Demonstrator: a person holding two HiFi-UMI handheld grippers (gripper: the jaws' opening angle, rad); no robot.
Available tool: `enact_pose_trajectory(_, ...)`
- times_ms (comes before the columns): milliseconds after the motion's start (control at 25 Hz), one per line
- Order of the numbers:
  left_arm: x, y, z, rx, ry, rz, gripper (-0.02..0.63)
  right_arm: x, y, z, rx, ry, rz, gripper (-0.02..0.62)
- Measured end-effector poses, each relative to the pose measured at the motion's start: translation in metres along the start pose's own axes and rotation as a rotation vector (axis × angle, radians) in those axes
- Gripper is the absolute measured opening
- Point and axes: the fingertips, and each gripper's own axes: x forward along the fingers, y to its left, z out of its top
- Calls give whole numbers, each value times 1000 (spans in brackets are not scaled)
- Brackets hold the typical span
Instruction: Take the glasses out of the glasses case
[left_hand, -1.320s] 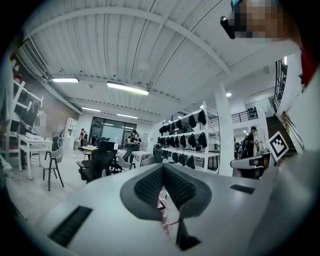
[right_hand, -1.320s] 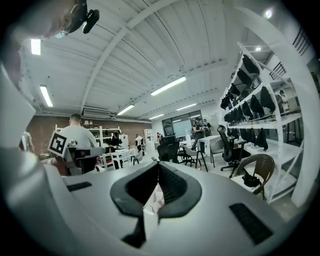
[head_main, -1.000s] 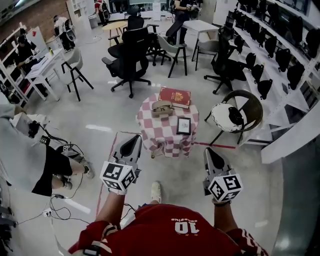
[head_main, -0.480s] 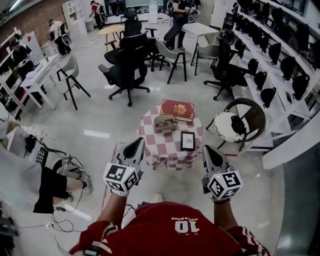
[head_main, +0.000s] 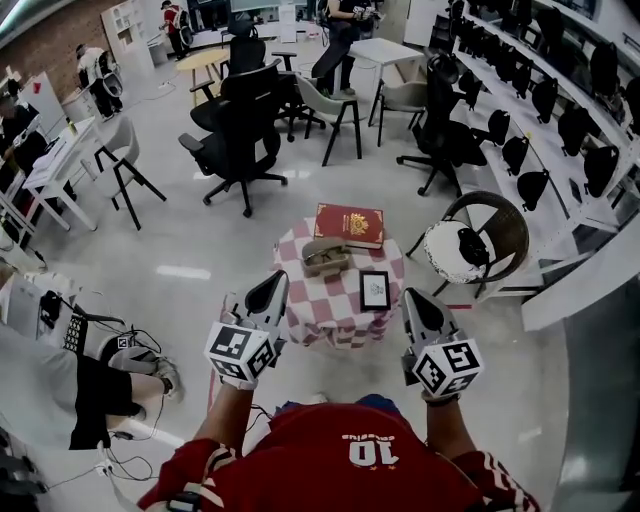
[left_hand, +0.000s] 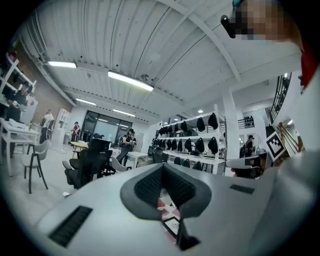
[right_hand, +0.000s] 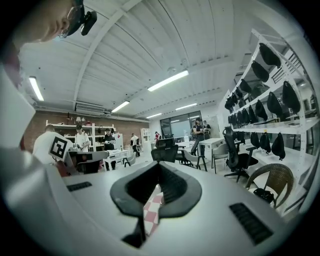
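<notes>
A tan glasses case (head_main: 326, 256) lies shut on a small round table with a red-and-white checked cloth (head_main: 330, 305). Behind the case lies a red book (head_main: 349, 224), and to its right a small black frame (head_main: 375, 290). My left gripper (head_main: 270, 292) hangs shut over the table's near left edge, short of the case. My right gripper (head_main: 412, 300) is shut just off the table's near right edge. In the left gripper view the jaws (left_hand: 162, 167) meet at a point, with the frame (left_hand: 172, 226) showing below. The right gripper's (right_hand: 160, 165) jaws also meet, above the checked cloth (right_hand: 152, 212).
Black office chairs (head_main: 240, 130) stand beyond the table. A wicker chair with a white cushion (head_main: 470, 240) is close on its right. A person (head_main: 95, 375) sits on the floor at the left among cables. Shelves with dark headsets (head_main: 545, 90) line the right wall.
The table has come nearer in the head view, so both grippers now reach its near edge. Both stay shut and hold nothing.
</notes>
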Motion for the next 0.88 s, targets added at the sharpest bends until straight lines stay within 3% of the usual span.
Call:
enact_pose_trajectory(280, 22, 22, -9, -37, 2, 12, 8, 30, -13, -1, 3, 15, -1, 15)
enact_pose_trajectory(680, 57, 54, -7, -17, 6, 65, 8, 105, -37, 5, 11, 3, 56, 15)
enact_pose_trajectory(880, 73, 61, -2, 0, 5, 71, 8, 131, -40, 12, -51, -1, 100, 17)
